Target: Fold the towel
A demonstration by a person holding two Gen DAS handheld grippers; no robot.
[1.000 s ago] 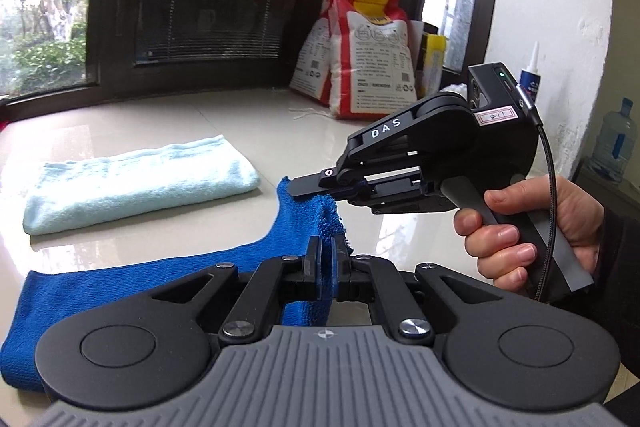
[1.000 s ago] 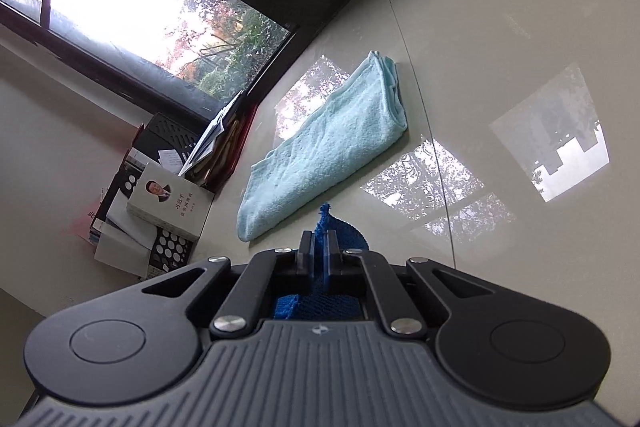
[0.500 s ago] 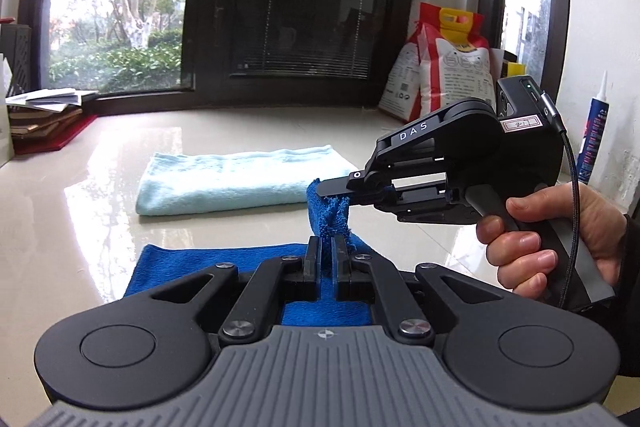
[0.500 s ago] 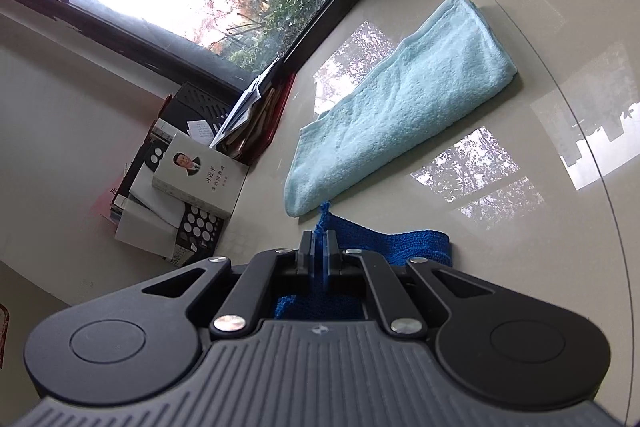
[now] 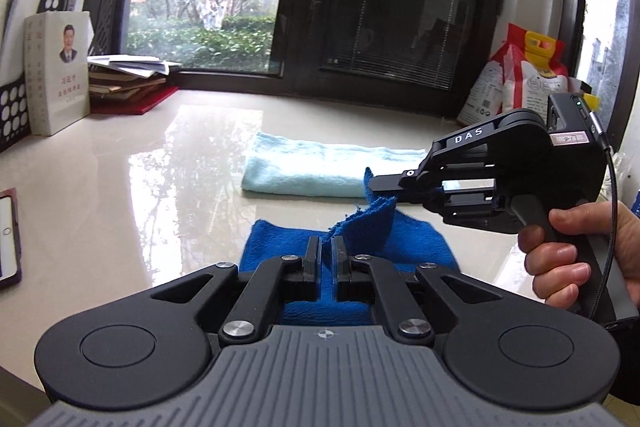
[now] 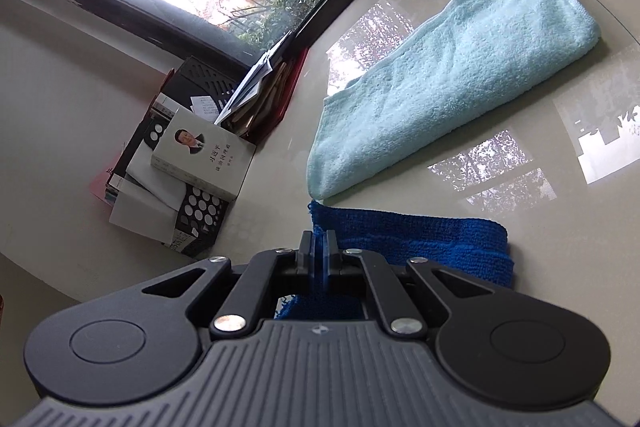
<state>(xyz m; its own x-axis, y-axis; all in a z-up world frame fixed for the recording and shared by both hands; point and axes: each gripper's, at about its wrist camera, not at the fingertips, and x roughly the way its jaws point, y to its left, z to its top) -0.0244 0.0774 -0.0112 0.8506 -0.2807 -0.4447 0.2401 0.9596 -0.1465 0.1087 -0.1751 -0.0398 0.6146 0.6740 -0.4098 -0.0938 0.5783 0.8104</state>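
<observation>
Cloth of deep blue, the towel [image 5: 404, 239] lies folded on the glossy tabletop [image 5: 160, 187] near its front edge, with two corners lifted off the surface. The left tool [image 5: 328, 247] has its fingers pressed together on one raised corner, and the right tool [image 5: 384, 183], gripped in a hand [image 5: 576, 251], is clamped on the other. A folded pale blue towel [image 5: 320, 167] rests just behind, and books [image 5: 56, 71] stand at the far left corner.
</observation>
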